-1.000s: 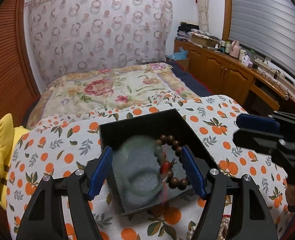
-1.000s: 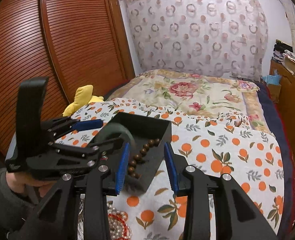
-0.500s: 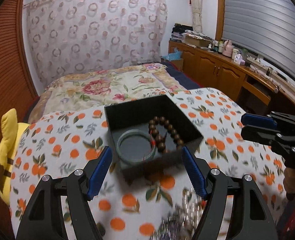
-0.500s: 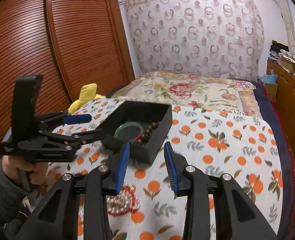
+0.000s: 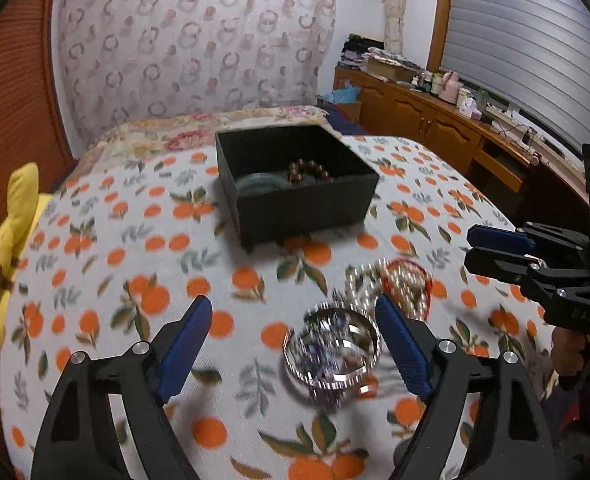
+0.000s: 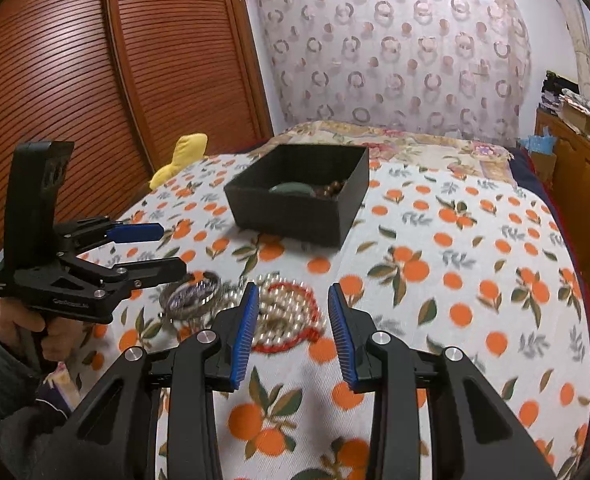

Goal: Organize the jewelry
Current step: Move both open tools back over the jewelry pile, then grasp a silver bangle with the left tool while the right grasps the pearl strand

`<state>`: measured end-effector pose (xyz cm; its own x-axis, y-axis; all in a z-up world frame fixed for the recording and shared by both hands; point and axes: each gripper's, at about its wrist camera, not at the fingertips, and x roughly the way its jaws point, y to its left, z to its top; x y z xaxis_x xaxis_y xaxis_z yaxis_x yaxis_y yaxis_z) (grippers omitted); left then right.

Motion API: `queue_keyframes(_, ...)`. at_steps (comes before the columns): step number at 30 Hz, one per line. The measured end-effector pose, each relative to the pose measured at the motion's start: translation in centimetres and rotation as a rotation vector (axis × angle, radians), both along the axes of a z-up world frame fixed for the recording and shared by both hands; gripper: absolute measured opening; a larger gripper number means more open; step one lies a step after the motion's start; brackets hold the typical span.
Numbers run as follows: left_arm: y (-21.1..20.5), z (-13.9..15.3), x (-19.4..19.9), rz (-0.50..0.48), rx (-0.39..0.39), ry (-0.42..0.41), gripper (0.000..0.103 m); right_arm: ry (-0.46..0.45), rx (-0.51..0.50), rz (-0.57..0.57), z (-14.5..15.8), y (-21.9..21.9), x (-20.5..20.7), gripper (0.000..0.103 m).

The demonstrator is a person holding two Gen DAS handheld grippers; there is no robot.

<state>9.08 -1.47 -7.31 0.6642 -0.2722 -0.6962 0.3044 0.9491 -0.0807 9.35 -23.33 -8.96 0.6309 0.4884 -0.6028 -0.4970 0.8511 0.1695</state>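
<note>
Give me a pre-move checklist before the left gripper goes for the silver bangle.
1. Left gripper open: ok.
2. Left gripper empty: ok.
3. Silver bangle between its fingers: ok, though nearer the right-hand finger.
4. Bangle free of the pearl strands: cannot tell, blurred and close together.
5. Right gripper out of the way: ok, open over the pearls.
6. Room in the black box: ok; green bangle and wooden beads leave space.

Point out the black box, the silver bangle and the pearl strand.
black box (image 5: 307, 208): left wrist view, on its near outer wall.
silver bangle (image 5: 332, 376): left wrist view, on its near rim, between the open fingers.
pearl strand (image 6: 285, 318): right wrist view, on the middle of the coiled pearls.
</note>
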Motion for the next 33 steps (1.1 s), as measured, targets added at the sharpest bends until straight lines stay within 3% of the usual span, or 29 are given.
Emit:
queue_keyframes(3,-0.2,-0.8,-0.5,0.001,0.005,0.014,0.080,0.014,-0.014,-0.008,-0.8,0.2,-0.4,0.049)
queue_keyframes(25,-1.9,-2.7,0.1,-0.023,-0.027,0.098,0.080,0.012,-0.077,-0.012,-2.8,1.1,-1.7,0.051)
queue_keyframes(28,-1.9,-2.9,0.2,-0.023,-0.023,0.102,0.071,0.013,-0.076,-0.011,-2.8,1.1,-1.7,0.051)
queue_keyframes(30,-2.0,-3.0,0.2,-0.029,-0.026,0.106,0.057,0.013,-0.076,-0.011,-2.8,1.1,-1.7,0.051)
queue_keyframes(33,-1.9,-2.8,-0.2,-0.042,-0.035,0.094,0.057,0.014,-0.076,-0.011,-2.8,1.1,-1.7,0.051)
